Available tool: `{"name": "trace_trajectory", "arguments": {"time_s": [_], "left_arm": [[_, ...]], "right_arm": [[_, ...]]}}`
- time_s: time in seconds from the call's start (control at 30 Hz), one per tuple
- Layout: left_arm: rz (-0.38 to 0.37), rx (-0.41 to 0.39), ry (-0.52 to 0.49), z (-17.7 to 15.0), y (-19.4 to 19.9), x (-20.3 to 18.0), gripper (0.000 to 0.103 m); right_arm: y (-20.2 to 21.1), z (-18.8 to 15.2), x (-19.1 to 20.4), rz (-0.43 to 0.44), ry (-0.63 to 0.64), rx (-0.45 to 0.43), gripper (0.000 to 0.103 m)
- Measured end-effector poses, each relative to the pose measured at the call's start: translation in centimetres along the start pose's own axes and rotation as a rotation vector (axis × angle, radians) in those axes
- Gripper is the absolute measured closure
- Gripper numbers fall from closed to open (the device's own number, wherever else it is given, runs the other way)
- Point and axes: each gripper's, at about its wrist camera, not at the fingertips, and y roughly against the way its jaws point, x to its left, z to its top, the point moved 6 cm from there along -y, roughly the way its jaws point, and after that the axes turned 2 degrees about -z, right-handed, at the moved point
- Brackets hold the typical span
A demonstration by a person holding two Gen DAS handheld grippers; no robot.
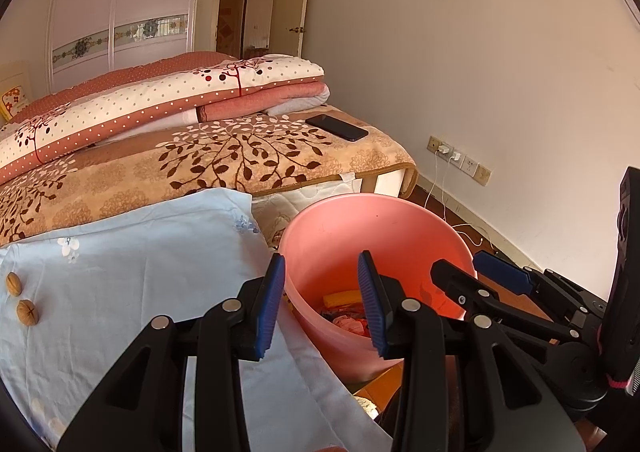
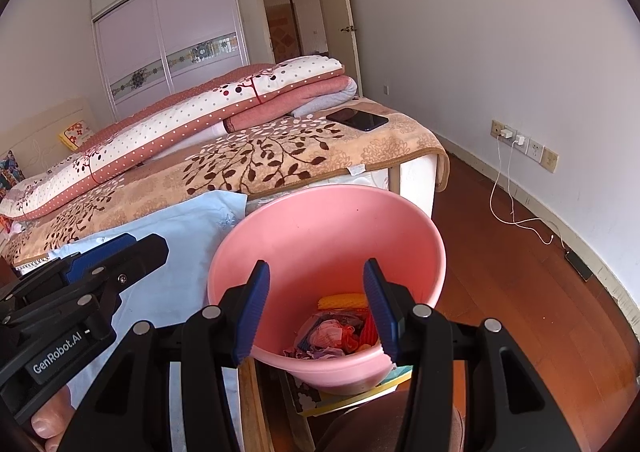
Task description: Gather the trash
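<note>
A pink plastic bucket [image 1: 320, 236] [image 2: 320, 236] stands on the floor beside the bed. Inside it lies mixed trash [image 1: 348, 318] [image 2: 336, 330]: crumpled wrappers and a yellow piece [image 2: 342, 301]. My left gripper [image 1: 324, 304] is open at the bucket's near left rim, with nothing between its blue pads. My right gripper [image 2: 318, 308] hangs open over the bucket's mouth, also holding nothing. Each gripper shows in the other's view: the right gripper [image 1: 460, 264] and the left gripper [image 2: 144, 246]. Two walnuts [image 1: 20, 298] lie on the pale blue sheet [image 1: 140, 252] at far left.
The bed carries a brown leaf-patterned blanket [image 1: 224, 160], folded quilts and a black phone [image 1: 336, 127] [image 2: 358, 119]. Chargers with white cables [image 2: 508, 188] hang from wall sockets at right, and a dark phone [image 2: 578, 266] lies on the wooden floor. A fingertip [image 2: 44, 424] shows at bottom left.
</note>
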Motion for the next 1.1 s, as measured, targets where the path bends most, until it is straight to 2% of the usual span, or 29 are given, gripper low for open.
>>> {"name": "trace_trajectory", "arguments": {"time_s": [0.23,0.27,0.3,0.63,0.83,1.1], "left_arm": [[-0.011,0.003,0.021,-0.1,0.1,0.4,0.065],[-0.012,0.003,0.023,-0.1,0.1,0.5,0.065],[-0.012,0.003,0.026,-0.1,0.1,0.6,0.065],[-0.01,-0.004,0.06,0.0,0.5,1.4,0.065],[-0.001,-0.009,0.065,0.0,0.9,1.8,0.065],[0.0,-0.012,0.071,-0.1,1.3,1.9,0.065]], "right_arm": [[0.4,0.0,0.4,-0.005,0.0,-0.013,0.054],[0.4,0.0,0.5,-0.005,0.001,-0.015,0.046],[0.5,0.0,0.6,-0.005,0.002,-0.021,0.043],[2.0,0.5,1.4,-0.038,0.041,-0.092,0.035],[2.6,0.6,1.4,-0.028,0.026,-0.117,0.027],[2.9,0.5,1.4,-0.034,0.021,-0.122,0.024]]}}
